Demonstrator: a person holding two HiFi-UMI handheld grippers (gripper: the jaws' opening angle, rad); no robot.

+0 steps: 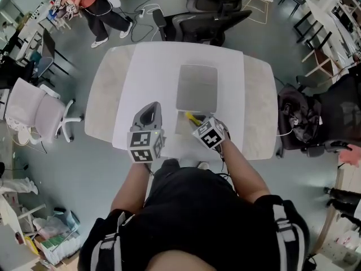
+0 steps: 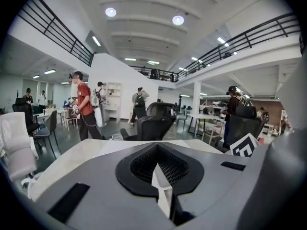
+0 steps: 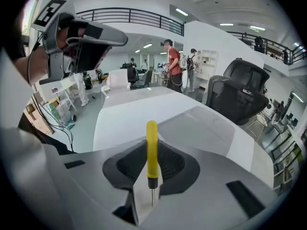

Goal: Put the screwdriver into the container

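Note:
A yellow-handled screwdriver [image 3: 151, 145] is clamped between the jaws of my right gripper [image 3: 149, 178], handle pointing away from me and thin metal shaft [image 3: 152, 195] toward me. In the head view the screwdriver [image 1: 192, 118] and right gripper [image 1: 196, 121] hover over the near edge of the white table [image 1: 113, 95], just short of the flat grey container [image 1: 196, 87]. The container [image 3: 206, 121] lies ahead and to the right in the right gripper view. My left gripper [image 1: 149, 113] hangs to the left of the container, its jaws [image 2: 160, 178] together with nothing between them.
Black office chairs [image 1: 206, 16] stand at the table's far side. A white chair [image 1: 39, 109] is on the left and a dark bag [image 1: 299, 120] on the right. A person [image 1: 93, 1] stands at the far left.

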